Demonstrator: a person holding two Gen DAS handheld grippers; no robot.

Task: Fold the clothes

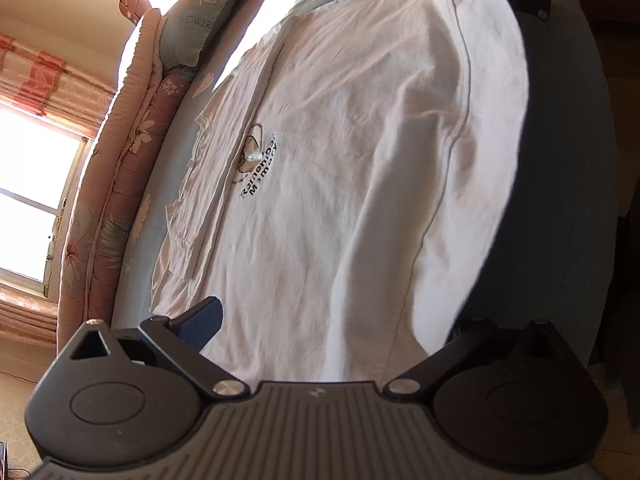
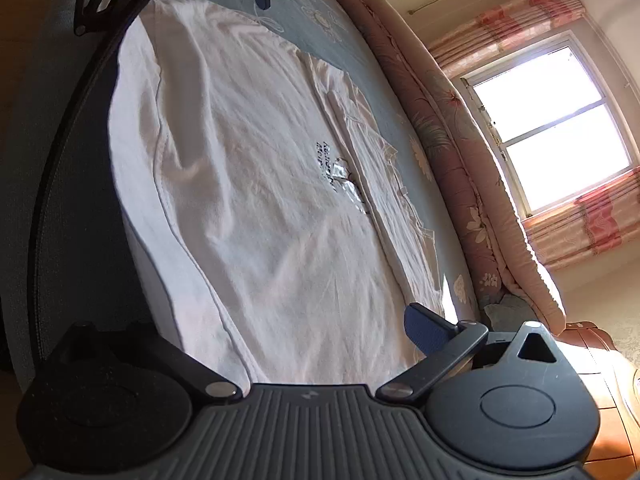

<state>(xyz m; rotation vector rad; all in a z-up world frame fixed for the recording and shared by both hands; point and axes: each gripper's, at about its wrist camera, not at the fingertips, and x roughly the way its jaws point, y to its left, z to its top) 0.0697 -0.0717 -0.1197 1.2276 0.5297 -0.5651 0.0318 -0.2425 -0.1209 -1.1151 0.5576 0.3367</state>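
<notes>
While white shirt [image 1: 360, 184] lies spread on blue bed [image 1: 560, 200], logo up, you have folding barely begun: far side with sleeve looks turned in along one crease, near side and length still unfolded. Left gripper [image 1: 332, 324] fingers spread wide, holding nothing, shirt edge between them. Right gripper [image 2: 280, 332] same: wide open, empty, over opposite end of shirt.

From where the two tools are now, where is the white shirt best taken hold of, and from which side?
Probably at the near long edge of the white shirt, which drapes over the side of the bed. That loose hem can slip between open fingers from the bed's edge. The left tool and right tool each wait, open, at one end.
</notes>
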